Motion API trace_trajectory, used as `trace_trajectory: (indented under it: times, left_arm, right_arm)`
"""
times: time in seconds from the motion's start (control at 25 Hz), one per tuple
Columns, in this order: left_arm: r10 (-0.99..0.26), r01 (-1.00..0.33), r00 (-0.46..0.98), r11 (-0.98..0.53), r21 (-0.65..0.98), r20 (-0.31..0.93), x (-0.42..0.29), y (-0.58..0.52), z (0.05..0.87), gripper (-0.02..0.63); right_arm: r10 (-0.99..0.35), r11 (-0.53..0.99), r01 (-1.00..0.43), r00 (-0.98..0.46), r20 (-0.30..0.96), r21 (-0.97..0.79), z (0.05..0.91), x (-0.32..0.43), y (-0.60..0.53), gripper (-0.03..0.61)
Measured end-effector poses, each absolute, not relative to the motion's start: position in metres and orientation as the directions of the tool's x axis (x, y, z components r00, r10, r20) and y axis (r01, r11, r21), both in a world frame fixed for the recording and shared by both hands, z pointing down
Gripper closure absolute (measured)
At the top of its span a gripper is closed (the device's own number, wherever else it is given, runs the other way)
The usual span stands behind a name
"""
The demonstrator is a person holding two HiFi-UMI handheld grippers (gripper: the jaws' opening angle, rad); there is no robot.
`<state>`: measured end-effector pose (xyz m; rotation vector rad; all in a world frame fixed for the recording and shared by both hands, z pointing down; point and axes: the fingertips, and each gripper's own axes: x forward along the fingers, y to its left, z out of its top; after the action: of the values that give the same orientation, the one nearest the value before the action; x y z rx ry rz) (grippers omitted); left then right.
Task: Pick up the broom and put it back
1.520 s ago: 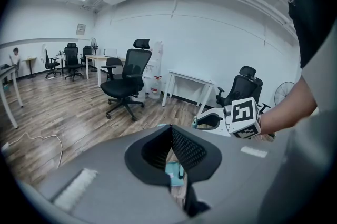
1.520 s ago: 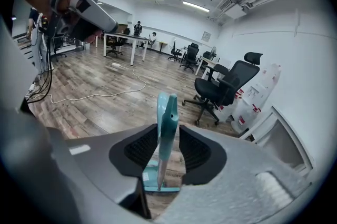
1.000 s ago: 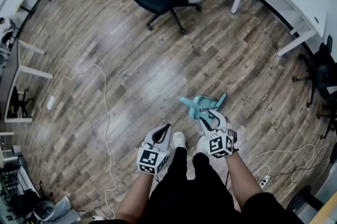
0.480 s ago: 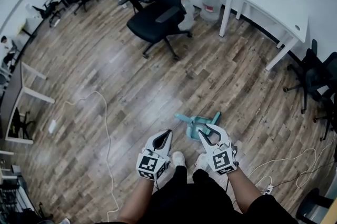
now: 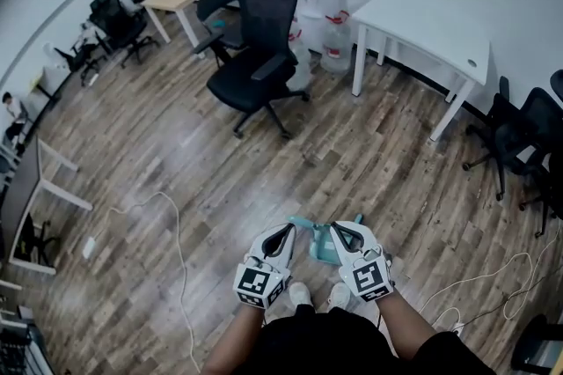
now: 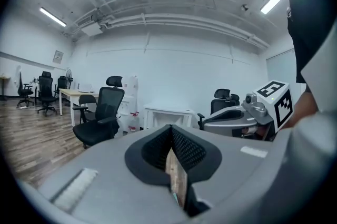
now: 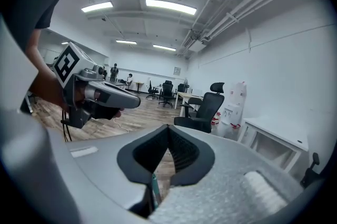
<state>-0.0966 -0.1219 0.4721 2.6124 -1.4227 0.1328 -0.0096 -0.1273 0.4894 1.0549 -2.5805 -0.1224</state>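
Note:
A teal broom and dustpan set [image 5: 319,245] lies on the wooden floor, just beyond my feet, partly hidden behind both grippers. My left gripper [image 5: 288,229] is held up in the air at its left, jaws shut with nothing between them. My right gripper [image 5: 338,229] hovers over the set's right part, also shut and empty. In the left gripper view the pads [image 6: 181,152] meet, and the right gripper [image 6: 239,119] shows beside them. In the right gripper view the pads [image 7: 181,154] are together, with only a teal sliver visible below through the slit.
A black office chair [image 5: 253,65] stands ahead on the floor. A white table [image 5: 427,21] is at the back right with water bottles [image 5: 335,50] beside it. A white cable [image 5: 176,219] snakes along the floor at the left. More chairs [image 5: 519,136] stand at the right.
Both grippers have risen away from the floor, and the view has lifted with them. The right gripper's jaws went from wide open to shut. The teal set stays on the floor.

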Motion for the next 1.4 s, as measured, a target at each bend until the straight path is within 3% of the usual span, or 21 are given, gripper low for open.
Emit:
trace_trajectory:
  times: [0.72,1.4]
  left_arm:
    - [-0.805,-0.810,0.587,-0.584,0.052,0.085,-0.084,-0.130,0.441,0.595]
    - [-0.811,-0.811,0.585,-0.585,0.011,0.025,-0.083,-0.152,0.407,0.595]
  right_arm:
    - [-0.798,0.602,-0.786,-0.599,0.068,0.137,0.398,0.013,-0.149,0.575]
    - [-0.820,0.562,-0.804,-0.572,0.005,0.192,0.355,0.025,-0.162,0.577]
